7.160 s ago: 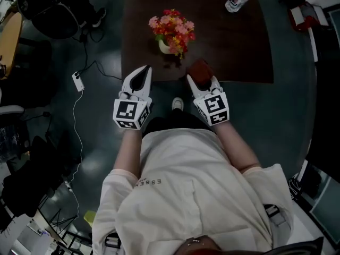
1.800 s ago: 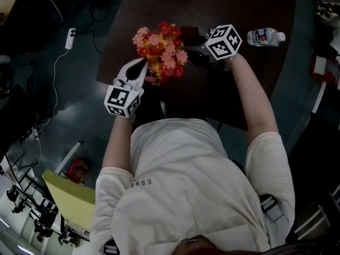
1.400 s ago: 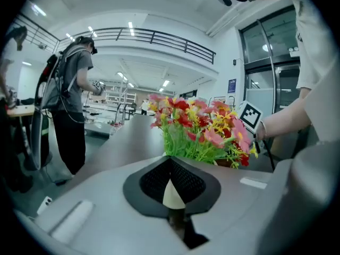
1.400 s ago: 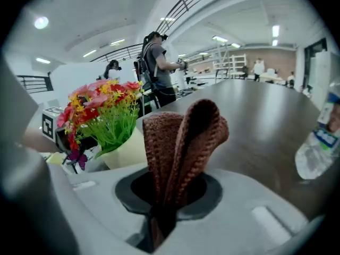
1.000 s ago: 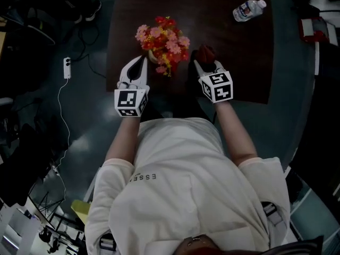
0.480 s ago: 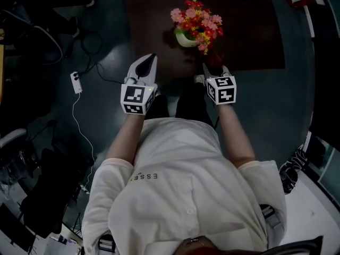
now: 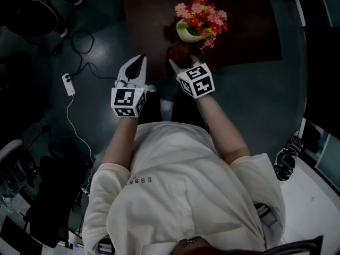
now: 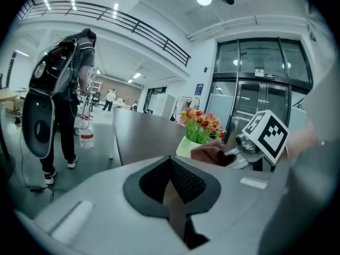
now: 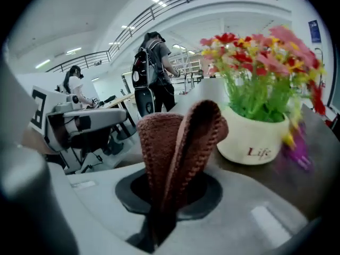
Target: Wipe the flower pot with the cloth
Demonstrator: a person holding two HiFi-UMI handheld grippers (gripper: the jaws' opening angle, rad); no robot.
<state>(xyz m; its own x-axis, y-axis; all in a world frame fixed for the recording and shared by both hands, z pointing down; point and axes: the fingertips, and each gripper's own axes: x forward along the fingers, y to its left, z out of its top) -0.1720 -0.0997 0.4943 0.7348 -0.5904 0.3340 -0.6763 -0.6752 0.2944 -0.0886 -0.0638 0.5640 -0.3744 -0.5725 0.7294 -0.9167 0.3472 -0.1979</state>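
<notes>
The cloth [image 9: 178, 147] is clamped between the jaws of the right gripper [image 7: 175, 64] and stands up from them as a folded loop. The pot [image 9: 249, 137] is seen on the table [image 7: 143, 15], just ahead of this gripper and a little to its right. The cloth is near it, but contact cannot be confirmed. The left gripper [image 7: 139, 61] is closed on nothing and is held to the left of the right one. For a good wipe, the loop should probably be laid flat on the pot wall and moved around it with light pressure, so that the pot is not tipped. The flowers [image 7: 202, 12] above are better avoided.
</notes>
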